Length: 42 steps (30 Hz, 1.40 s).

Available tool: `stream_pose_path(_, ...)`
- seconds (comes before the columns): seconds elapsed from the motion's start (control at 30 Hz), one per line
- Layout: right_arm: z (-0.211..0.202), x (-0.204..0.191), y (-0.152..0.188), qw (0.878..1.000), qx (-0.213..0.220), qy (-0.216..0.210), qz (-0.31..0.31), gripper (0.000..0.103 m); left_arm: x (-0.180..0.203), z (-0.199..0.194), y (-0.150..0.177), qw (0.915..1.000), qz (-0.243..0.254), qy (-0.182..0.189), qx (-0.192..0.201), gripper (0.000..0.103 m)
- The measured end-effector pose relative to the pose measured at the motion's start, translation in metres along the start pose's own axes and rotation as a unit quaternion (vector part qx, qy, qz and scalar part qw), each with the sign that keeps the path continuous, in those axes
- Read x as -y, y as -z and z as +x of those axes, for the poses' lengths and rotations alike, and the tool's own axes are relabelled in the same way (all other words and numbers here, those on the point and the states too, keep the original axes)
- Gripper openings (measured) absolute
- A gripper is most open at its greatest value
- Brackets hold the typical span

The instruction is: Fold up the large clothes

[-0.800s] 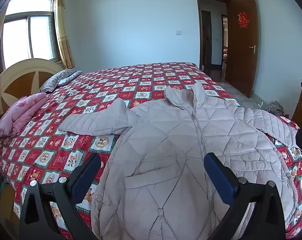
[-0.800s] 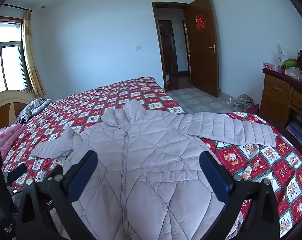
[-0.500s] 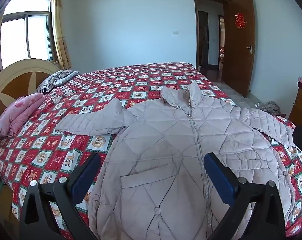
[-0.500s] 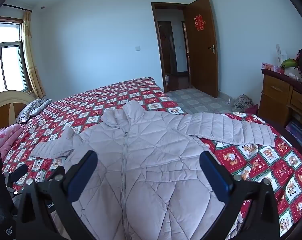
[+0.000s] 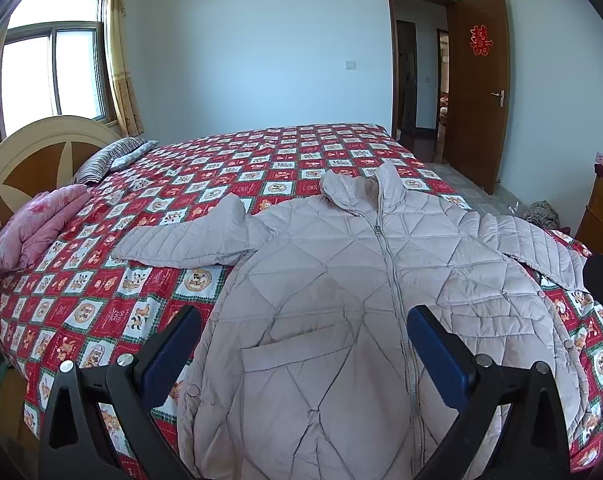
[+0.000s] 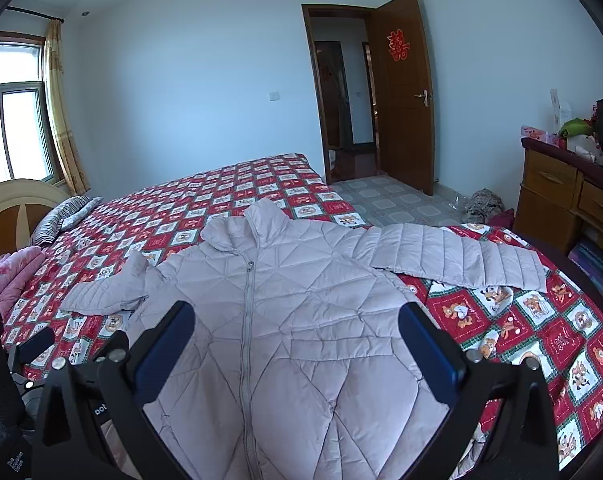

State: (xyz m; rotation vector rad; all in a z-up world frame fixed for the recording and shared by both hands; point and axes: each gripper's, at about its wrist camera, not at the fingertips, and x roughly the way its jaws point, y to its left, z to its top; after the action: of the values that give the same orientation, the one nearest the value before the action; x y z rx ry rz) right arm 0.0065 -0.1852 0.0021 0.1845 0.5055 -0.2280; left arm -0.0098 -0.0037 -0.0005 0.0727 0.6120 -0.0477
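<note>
Left gripper (image 5: 303, 350): fingers spread wide, blue pads (image 5: 169, 354) facing inward, nothing held. Poised above the lower front of a pale quilted jacket (image 5: 341, 280); contact with the cloth not discernible. Between the fingers: a slanted pocket (image 5: 297, 346). Just inside the right finger: the zipper (image 5: 393, 280), closed up to the collar (image 5: 361, 190).

Right gripper (image 6: 295, 342): fingers likewise spread wide, empty, over the same jacket (image 6: 293, 308). Zipper (image 6: 246, 320) between the fingers, nearer the left one; a pocket (image 6: 337, 346) nearer the right one.

Jacket flat, front up, on a red patterned bedspread (image 5: 113, 300), collar pointing away from the fingers. One sleeve (image 5: 185, 236) stretched out beyond the left finger of the left gripper; the other sleeve (image 6: 461, 258) stretched out beyond the right finger of the right gripper, toward the bed edge.

Farther left of the fingers: folded pink bedding (image 5: 33, 226), a striped pillow (image 5: 109, 156), a rounded headboard (image 5: 41, 148), a curtained window (image 5: 53, 68). Ahead and right: an open brown door (image 6: 405, 96) with a red paper cutout. Far right: a wooden dresser (image 6: 561, 192) with clutter on top.
</note>
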Motion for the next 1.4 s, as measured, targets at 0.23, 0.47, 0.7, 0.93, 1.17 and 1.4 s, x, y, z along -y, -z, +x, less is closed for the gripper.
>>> stream_pose_path(0.23, -0.0040, 0.0001, 0.0006, 1.000, 0.001, 0.001, 0.003, 0.103, -0.0013, 0.0001, -0.0001, 1.0000, -0.001, 0.001, -0.002, 0.102)
stream_pose_path(0.47, -0.0036, -0.0005, 0.0000, 1.000, 0.001, 0.002, 0.003, 0.103, -0.0016, -0.0008, -0.0004, 1.0000, -0.001, 0.002, -0.002, 0.102)
stream_pose_path(0.7, -0.0039, -0.0005, 0.0005, 1.000, 0.002, 0.002, 0.003, 0.103, -0.0015, -0.0014, -0.0003, 1.0000, 0.000, 0.002, -0.002, 0.102)
stream_pose_path(0.93, -0.0037, -0.0001, 0.0007, 1.000, 0.002, 0.002, 0.003, 0.103, -0.0012, -0.0015, -0.0001, 1.0000, 0.000, 0.002, -0.002, 0.102)
stream_pose_path(1.17, -0.0040, 0.0003, 0.0007, 1.000, 0.003, 0.002, 0.003, 0.103, -0.0006, -0.0013, 0.0000, 1.0000, 0.000, 0.001, -0.002, 0.102)
stream_pose_path(1.4, -0.0051, -0.0018, -0.0004, 1.000, 0.007, 0.003, 0.003, 0.103, -0.0006, -0.0011, 0.0002, 1.0000, 0.000, 0.001, -0.002, 0.102)
